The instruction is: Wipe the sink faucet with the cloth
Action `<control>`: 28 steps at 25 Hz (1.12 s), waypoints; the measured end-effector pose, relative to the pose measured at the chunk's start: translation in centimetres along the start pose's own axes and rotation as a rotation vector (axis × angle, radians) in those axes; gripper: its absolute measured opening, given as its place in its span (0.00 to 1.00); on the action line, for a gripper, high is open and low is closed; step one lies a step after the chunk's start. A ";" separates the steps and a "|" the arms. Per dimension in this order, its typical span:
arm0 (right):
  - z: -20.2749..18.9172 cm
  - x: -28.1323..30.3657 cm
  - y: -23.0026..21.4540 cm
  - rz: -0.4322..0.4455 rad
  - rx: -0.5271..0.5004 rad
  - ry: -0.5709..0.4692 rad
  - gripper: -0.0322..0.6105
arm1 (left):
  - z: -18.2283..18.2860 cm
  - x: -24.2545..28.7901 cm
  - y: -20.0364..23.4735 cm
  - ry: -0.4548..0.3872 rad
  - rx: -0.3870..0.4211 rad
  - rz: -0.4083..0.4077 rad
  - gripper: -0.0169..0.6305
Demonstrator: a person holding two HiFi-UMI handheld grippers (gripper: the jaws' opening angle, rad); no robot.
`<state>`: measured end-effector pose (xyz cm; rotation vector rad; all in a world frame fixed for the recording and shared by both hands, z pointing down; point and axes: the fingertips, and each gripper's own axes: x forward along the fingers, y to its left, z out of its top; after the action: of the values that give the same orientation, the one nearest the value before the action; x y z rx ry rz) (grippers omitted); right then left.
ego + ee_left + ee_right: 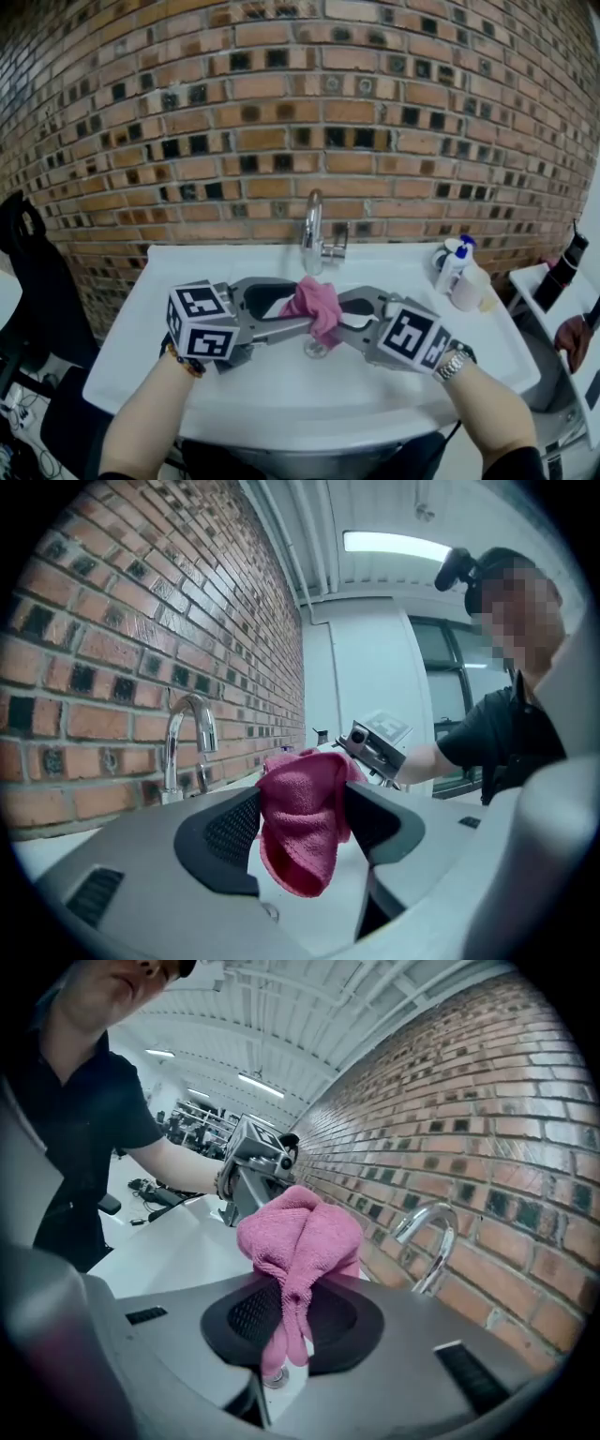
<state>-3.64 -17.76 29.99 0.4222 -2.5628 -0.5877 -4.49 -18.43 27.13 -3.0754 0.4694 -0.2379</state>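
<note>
From the head view, a white sink (187,375) stands against a brick wall (281,112), with a chrome faucet (313,230) at the back edge. A bottle (452,265) and a cup (466,289) stand on the sink's right rear corner. The two grippers meet over the basin, in front of the faucet and apart from it. The left gripper (298,307) comes in from the left and the right gripper (339,314) from the right. A pink cloth (317,305) is bunched between their tips, above the drain (316,350).

In the left gripper view, the left jaws stand wide apart. The cloth (300,827) hangs in the gap between the dark pads, its folded end drooping toward the basin. It lies close against both pads, but they do not squeeze it. The faucet (187,733) rises to the left by the wall, and the right gripper's marked cube shows just behind the cloth. A person in a dark shirt stands at the right.

In the right gripper view, the right jaws are closed tight on a narrow gathered strip of the cloth (300,1237). The bulk of it puffs out beyond the pads, and a thin tail hangs down between them over the drain (274,1377). The faucet (427,1241) curves at the right, near the brick wall.
</note>
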 end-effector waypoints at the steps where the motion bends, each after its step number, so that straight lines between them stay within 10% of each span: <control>1: 0.1 0.0 0.4 0.015 -0.009 -0.002 0.13 | -0.2 0.0 -0.3 0.003 -0.014 -0.022 0.47; 9: 0.5 0.6 1.4 0.033 -0.053 0.001 0.13 | -0.5 0.9 -2.5 0.022 0.002 -0.108 0.26; 28: 1.6 -2.2 -7.7 -0.388 0.258 -0.226 0.20 | 6.5 -3.1 5.9 -0.235 0.128 0.389 0.18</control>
<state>-1.20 -22.99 24.29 1.0103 -2.8028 -0.4557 -8.21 -23.17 19.97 -2.7630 0.9730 0.0973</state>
